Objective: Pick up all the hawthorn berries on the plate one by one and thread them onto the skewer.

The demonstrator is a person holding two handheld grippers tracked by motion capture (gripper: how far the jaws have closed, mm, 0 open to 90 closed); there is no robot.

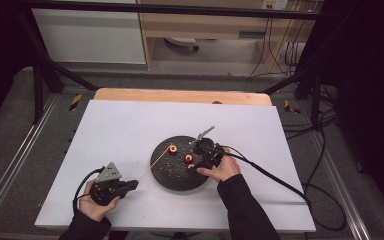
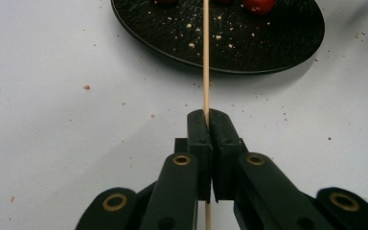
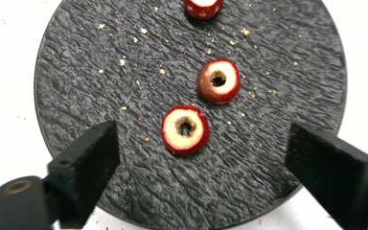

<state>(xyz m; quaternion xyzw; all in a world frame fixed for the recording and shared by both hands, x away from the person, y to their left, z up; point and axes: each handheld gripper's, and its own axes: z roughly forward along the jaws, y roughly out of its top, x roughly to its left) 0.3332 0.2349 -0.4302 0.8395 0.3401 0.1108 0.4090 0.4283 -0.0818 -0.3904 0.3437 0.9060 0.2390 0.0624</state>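
Left hand-held gripper (image 2: 206, 120) — clamped on skewer (image 2: 205, 57)

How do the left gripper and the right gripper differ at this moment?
The left gripper is shut on a thin wooden skewer; the right gripper is open and holds nothing. The left is over the white table; the right is over the black plate, around a cored red fruit.

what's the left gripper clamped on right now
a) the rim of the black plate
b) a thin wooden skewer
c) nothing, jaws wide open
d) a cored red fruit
b: in the left gripper view the left gripper has its jaws pressed together on the thin wooden skewer, which runs out over the black plate; the cored red fruits lie loose on the plate.
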